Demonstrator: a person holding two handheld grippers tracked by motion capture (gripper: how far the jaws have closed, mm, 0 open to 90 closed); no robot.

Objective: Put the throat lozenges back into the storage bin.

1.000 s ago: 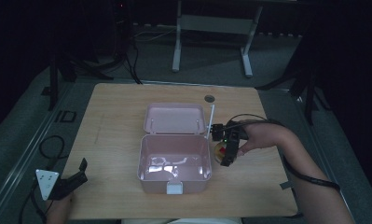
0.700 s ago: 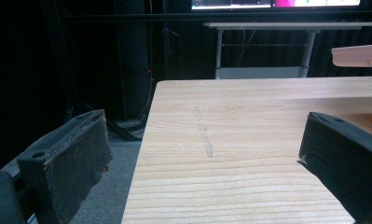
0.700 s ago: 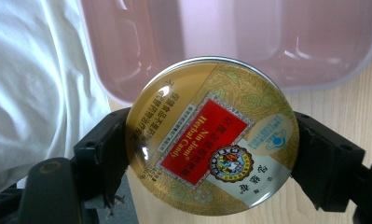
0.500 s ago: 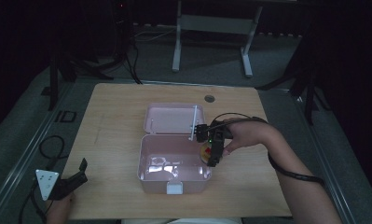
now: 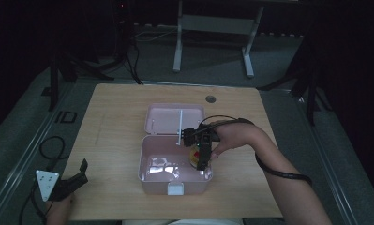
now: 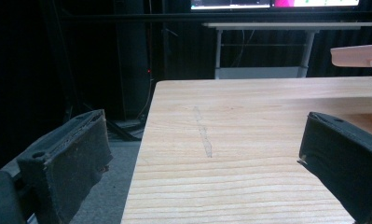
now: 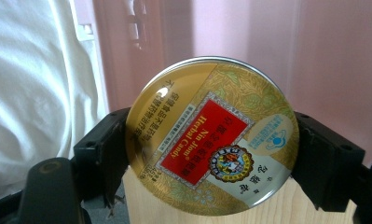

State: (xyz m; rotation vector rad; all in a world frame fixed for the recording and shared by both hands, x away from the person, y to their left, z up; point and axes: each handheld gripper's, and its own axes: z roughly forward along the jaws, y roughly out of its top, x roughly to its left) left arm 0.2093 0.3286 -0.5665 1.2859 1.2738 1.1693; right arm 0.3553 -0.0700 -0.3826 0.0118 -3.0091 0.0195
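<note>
- The right gripper [image 5: 202,154] comes in over the right rim of the pink box [image 5: 152,171]; a second ago it hung just outside that rim, beside the box, and now it reaches down into the open tray.
- Its jaws are clamped on a round candy tin [image 7: 211,135], gold with a red label, one pad on each side of the lid's edge. From above, a yellow and red patch of the tin [image 5: 194,153] sits just inside the box's right wall.
- In the right gripper view, the box's pink wall rises close behind the tin, with white cloth beside it and a strip of the wooden table [image 5: 114,112] below.
- That shift reads as the tin being carried into the box; judging by the grip, it is not yet released.
- The box's lid [image 5: 168,117] lies open, flat behind the tray, so nothing blocks the drop.
- The left gripper [image 5: 70,183] rests well to the box's left, near the table's front corner, jaws spread wide and empty.
</note>
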